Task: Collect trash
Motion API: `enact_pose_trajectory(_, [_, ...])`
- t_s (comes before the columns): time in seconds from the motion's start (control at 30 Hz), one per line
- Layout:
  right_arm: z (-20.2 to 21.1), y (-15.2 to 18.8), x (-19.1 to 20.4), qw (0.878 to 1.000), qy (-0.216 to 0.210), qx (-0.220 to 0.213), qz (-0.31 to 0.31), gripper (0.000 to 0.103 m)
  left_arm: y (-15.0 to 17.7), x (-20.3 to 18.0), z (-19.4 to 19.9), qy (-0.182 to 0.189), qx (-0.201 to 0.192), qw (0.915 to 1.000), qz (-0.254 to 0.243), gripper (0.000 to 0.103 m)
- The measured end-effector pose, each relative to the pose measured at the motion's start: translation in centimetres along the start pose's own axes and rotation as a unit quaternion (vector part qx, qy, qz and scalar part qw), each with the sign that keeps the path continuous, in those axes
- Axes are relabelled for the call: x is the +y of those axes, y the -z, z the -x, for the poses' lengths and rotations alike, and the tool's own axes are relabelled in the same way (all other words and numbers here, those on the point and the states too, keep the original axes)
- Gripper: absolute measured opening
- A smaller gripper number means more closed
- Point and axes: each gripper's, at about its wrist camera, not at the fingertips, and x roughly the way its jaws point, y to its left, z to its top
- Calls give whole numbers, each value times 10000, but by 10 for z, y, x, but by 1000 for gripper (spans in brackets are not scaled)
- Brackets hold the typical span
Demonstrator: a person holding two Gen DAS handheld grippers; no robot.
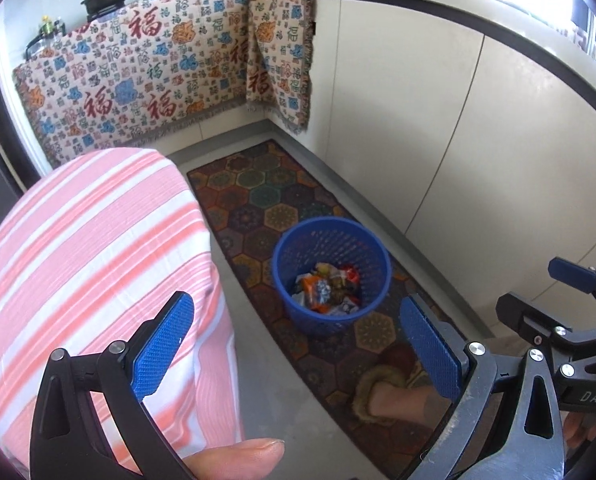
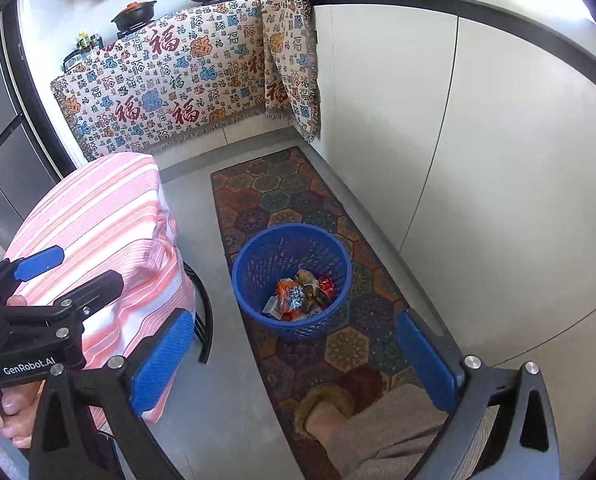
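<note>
A blue mesh basket [image 1: 372, 248] stands on the patterned floor rug and holds several crumpled snack wrappers [image 1: 326, 290]. It also shows in the right wrist view [image 2: 246, 280], with the wrappers [image 2: 300, 294] at its bottom. My left gripper [image 1: 298, 344] is open and empty, held high above the floor with the basket below and ahead. My right gripper [image 2: 294, 354] is open and empty, also above and short of the basket. Each gripper shows at the edge of the other's view, the right one [image 1: 554, 300] and the left one [image 2: 62, 268], both with fingers apart.
A table with a pink striped cloth [image 1: 90, 264] stands at the left, also in the right wrist view [image 2: 98, 220]. White cabinets [image 2: 478, 140] run along the right. A patterned cloth [image 2: 178, 80] hangs over the far counter. The rug [image 2: 282, 200] covers the floor. The person's slippered foot [image 2: 334, 400] is near.
</note>
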Motion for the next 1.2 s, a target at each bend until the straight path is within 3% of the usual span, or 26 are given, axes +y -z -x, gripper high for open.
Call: enact_pose_trajectory(1.2, [0,6,7,10000,-13,84,42,103,3,0,-2,-36,87,9999,-112,102])
